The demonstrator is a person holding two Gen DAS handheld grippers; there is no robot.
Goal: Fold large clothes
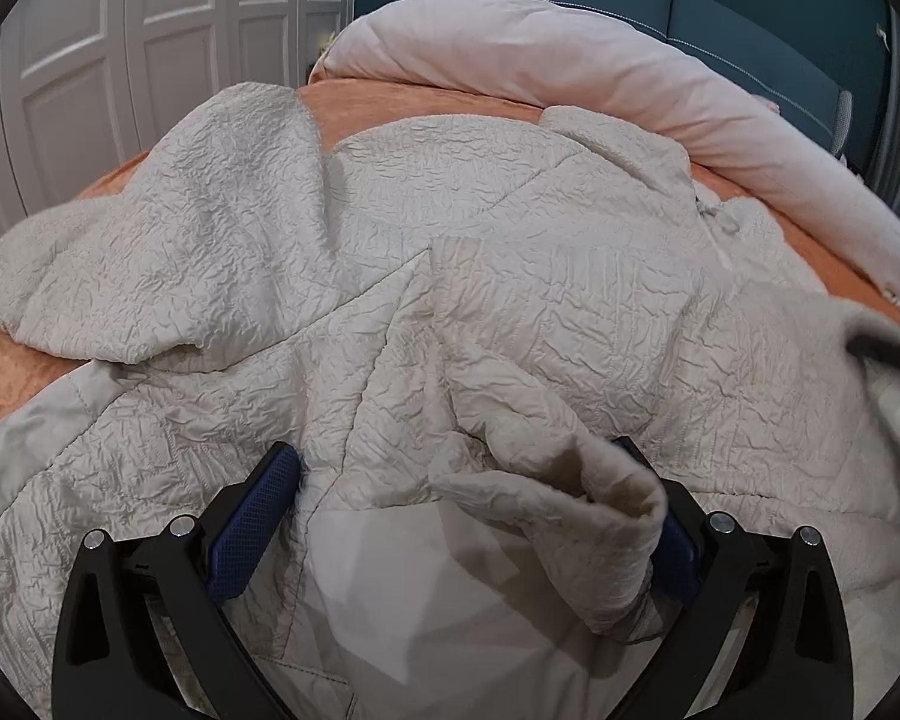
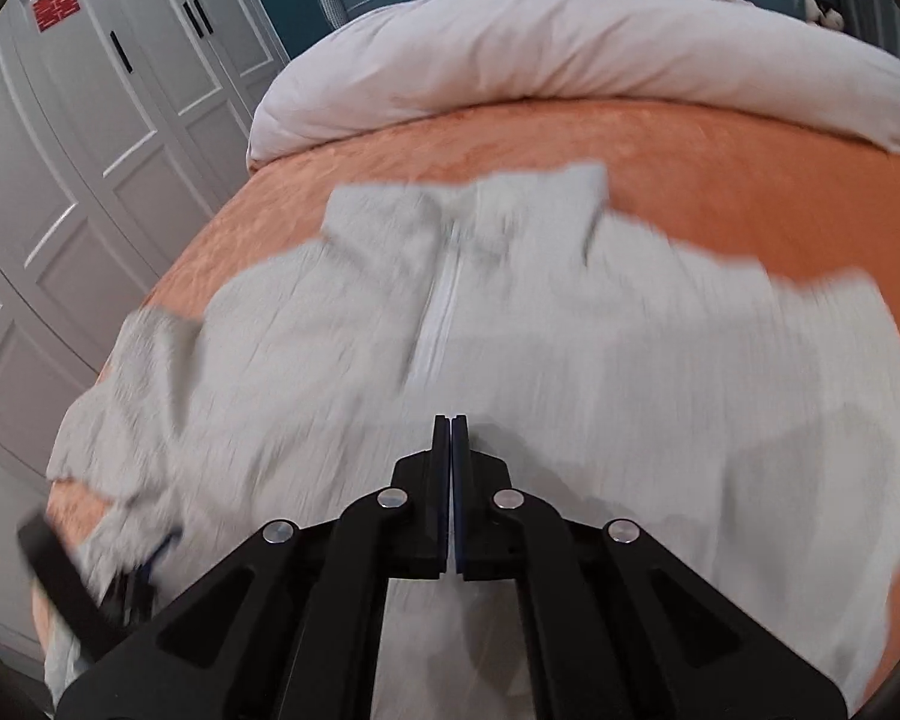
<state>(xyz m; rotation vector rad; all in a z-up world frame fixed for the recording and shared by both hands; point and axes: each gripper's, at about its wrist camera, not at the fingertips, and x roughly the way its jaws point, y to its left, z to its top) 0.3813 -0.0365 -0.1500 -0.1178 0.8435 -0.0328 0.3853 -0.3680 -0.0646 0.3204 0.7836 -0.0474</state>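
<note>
Cream jacket (image 1: 510, 252): crinkled, quilted, white zip up the front, spread across the orange bedspread (image 2: 720, 180). Rolled white duvet (image 2: 570, 60) along the bed's far edge; panelled wardrobe doors (image 2: 90, 150) beside. My left gripper (image 1: 468, 516): jaws wide, a folded cuff between. My right gripper (image 2: 450, 450): jaws closed together, empty, above the hem.

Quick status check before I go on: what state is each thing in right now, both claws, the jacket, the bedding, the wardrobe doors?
Left claw: open, fingers either side of a rumpled fold of the jacket.
Right claw: shut, empty, above the jacket.
Jacket: spread on the bed, zipper closed, not yet folded.
Duvet: bunched up at the head of the bed.
Orange bedspread: laid flat.
Wardrobe doors: closed.
</note>
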